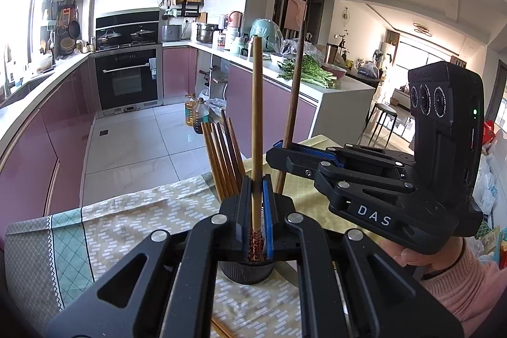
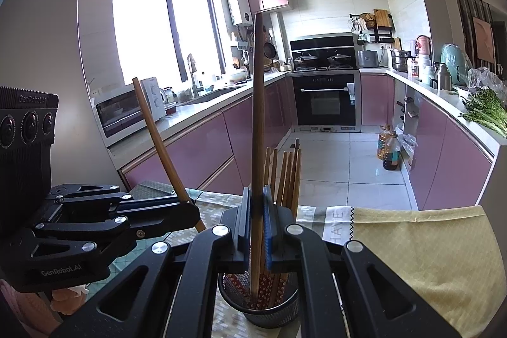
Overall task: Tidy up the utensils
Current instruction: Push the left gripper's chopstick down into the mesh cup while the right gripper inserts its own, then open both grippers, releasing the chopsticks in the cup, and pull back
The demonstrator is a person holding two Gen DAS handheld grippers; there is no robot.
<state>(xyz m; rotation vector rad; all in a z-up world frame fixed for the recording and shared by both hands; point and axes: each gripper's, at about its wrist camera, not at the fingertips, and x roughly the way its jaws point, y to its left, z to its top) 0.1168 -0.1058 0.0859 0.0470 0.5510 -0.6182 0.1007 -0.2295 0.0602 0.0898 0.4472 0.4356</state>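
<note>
My left gripper [image 1: 256, 201] is shut on a light brown chopstick [image 1: 256, 116] that stands upright, its red patterned lower end in the mouth of a dark mesh holder [image 1: 247, 274]. Several chopsticks [image 1: 223, 160] lean in that holder behind my fingers. Coming in from the right, my right gripper [image 1: 280, 149] is shut on a darker chopstick [image 1: 293, 103]. In the right wrist view the right gripper [image 2: 257, 211] clamps this dark chopstick [image 2: 258, 116] upright over the holder [image 2: 258, 306]. The left gripper [image 2: 190, 208] sits to its left with the light chopstick [image 2: 158, 141] tilted.
The holder stands on a table under a patterned cloth [image 1: 126, 220] and a yellow cloth [image 2: 427, 243]. One chopstick [image 1: 221, 328] lies at the near edge. A hand in a pink sleeve [image 1: 459, 284] holds the right gripper. Oil bottles [image 2: 388, 148] stand on the kitchen floor beyond.
</note>
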